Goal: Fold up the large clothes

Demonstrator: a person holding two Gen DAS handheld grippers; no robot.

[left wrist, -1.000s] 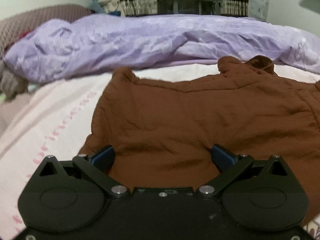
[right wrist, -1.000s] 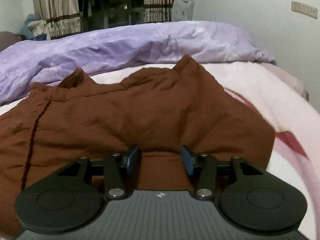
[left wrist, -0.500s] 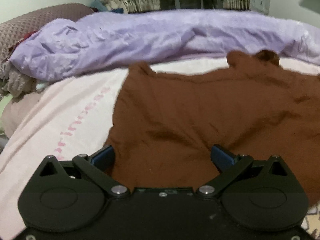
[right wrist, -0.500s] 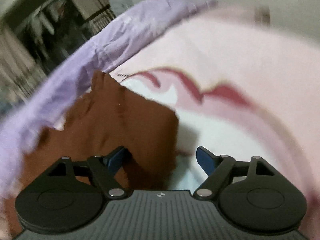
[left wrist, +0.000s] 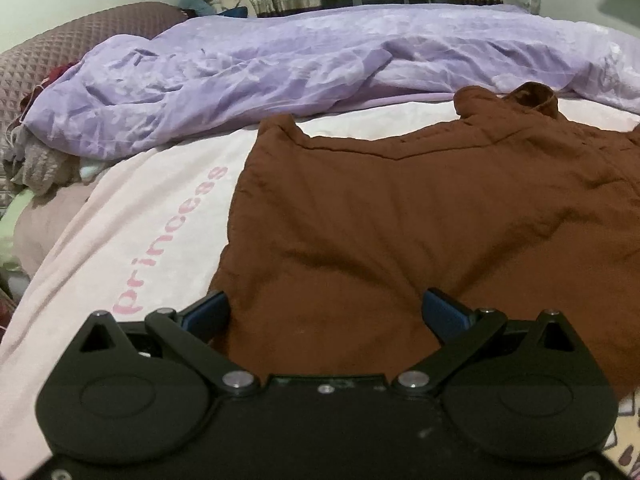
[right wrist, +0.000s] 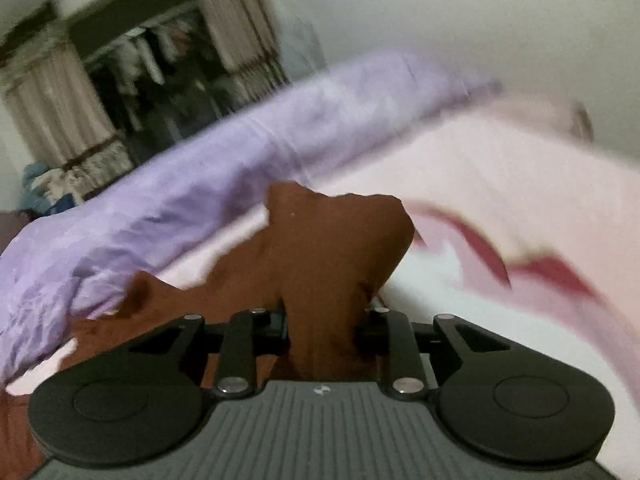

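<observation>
A large brown garment (left wrist: pixel 400 208) lies spread on a pale pink blanket (left wrist: pixel 140 208) printed with pink letters. In the left wrist view my left gripper (left wrist: pixel 326 312) hovers open at the garment's near left edge, its blue pads wide apart and the cloth lying loose between them. The right wrist view is tilted and blurred. There my right gripper (right wrist: pixel 322 324) has its jaws closing on a bunched fold of the brown garment (right wrist: pixel 336 248), which stands up between the fingers, lifted off the bed.
A crumpled lilac quilt (left wrist: pixel 280 68) runs across the far side of the bed. A quilted mauve pillow (left wrist: pixel 80 40) and a heap of soft things (left wrist: pixel 40 164) sit at the far left. Curtains (right wrist: pixel 52 104) and a dark wardrobe lie beyond. A white wall stands on the right.
My right gripper swung to the garment's right edge, opened wide, then closed on a fold and raised it while rolling. The left gripper stayed open in nearly the same spot.
</observation>
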